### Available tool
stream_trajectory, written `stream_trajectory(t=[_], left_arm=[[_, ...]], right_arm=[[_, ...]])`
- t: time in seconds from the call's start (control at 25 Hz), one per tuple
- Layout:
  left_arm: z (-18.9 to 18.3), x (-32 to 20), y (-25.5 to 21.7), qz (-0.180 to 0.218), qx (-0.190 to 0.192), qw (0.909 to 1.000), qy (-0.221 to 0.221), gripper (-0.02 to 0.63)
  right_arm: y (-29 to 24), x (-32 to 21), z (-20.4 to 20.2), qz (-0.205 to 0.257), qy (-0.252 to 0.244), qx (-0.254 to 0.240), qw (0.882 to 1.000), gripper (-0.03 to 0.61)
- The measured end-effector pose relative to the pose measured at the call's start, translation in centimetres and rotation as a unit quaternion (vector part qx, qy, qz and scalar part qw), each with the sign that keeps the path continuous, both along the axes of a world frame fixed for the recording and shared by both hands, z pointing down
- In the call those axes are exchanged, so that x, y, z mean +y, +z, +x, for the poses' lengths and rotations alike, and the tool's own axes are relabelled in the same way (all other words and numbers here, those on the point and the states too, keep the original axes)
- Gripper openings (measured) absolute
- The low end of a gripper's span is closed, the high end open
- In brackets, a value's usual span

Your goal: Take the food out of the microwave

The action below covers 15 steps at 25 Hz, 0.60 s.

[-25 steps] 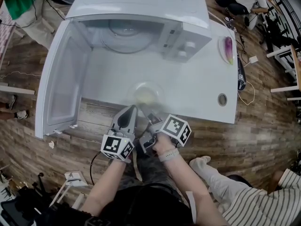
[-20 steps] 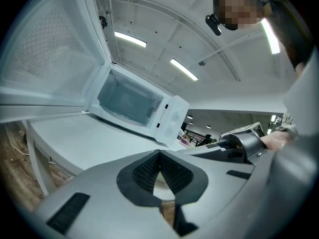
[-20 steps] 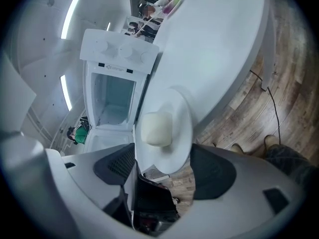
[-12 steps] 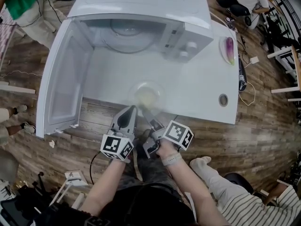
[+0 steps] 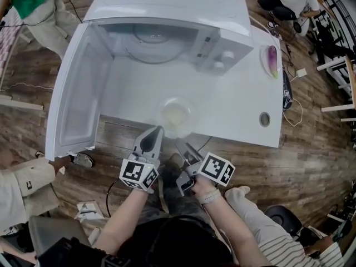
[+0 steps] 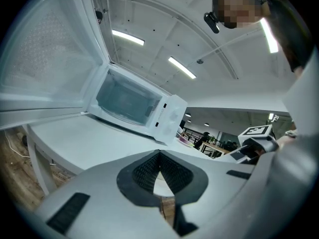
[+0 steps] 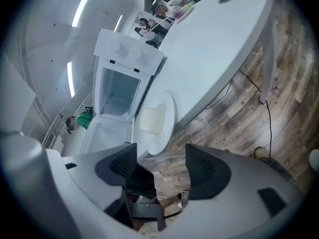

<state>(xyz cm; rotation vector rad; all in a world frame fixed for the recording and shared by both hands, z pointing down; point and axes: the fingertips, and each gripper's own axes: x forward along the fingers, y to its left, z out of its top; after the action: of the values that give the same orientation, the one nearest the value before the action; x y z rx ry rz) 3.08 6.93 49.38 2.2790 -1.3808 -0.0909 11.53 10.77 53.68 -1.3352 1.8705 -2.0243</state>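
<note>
A clear plate (image 5: 189,109) with a pale yellow piece of food (image 5: 173,115) rests on the white table (image 5: 239,102), close to its front edge. Behind it the white microwave (image 5: 167,15) stands with its door (image 5: 72,99) swung wide to the left and its cavity showing only the turntable. My left gripper (image 5: 157,130) is shut on nothing, its tip just short of the table edge, left of the plate. Below the plate, off the table, my right gripper (image 5: 182,148) stands open and empty. In the right gripper view the plate (image 7: 168,126) and food (image 7: 152,120) lie beyond the open right gripper (image 7: 160,156).
A small dish with a purple item (image 5: 270,59) sits at the table's right end, and a round cable hole (image 5: 265,118) is near the front right corner. A person's sleeve (image 5: 28,182) reaches in at the lower left. People stand around on the wooden floor.
My right gripper has drawn back from the plate, down and to the right. The plate stays on the table. A person's arm has come in at the lower left.
</note>
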Motion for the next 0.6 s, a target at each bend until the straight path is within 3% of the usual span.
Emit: stream_trajectory(t=[0.16,0.4,0.6], left_arm=[[-0.2,0.1,-0.4,0.003,-0.002,1.0,0.003,0.009],[-0.2,-0.2,-1.0,0.006,-0.003,1.0,0.003,0.009],[-0.1,-0.4,-1.5,0.008,-0.002,1.0,0.004,0.009]], right_arm=[[-0.8,0.2,0.1,0.018,-0.011,0.019,1.0,0.237],[-1.8,-0.1,-0.3,0.033,-0.031,0.04,0.998,0.053],[-2.7,-0.9,-0.9,0.056,-0.045,0.028,0.997,0.018]])
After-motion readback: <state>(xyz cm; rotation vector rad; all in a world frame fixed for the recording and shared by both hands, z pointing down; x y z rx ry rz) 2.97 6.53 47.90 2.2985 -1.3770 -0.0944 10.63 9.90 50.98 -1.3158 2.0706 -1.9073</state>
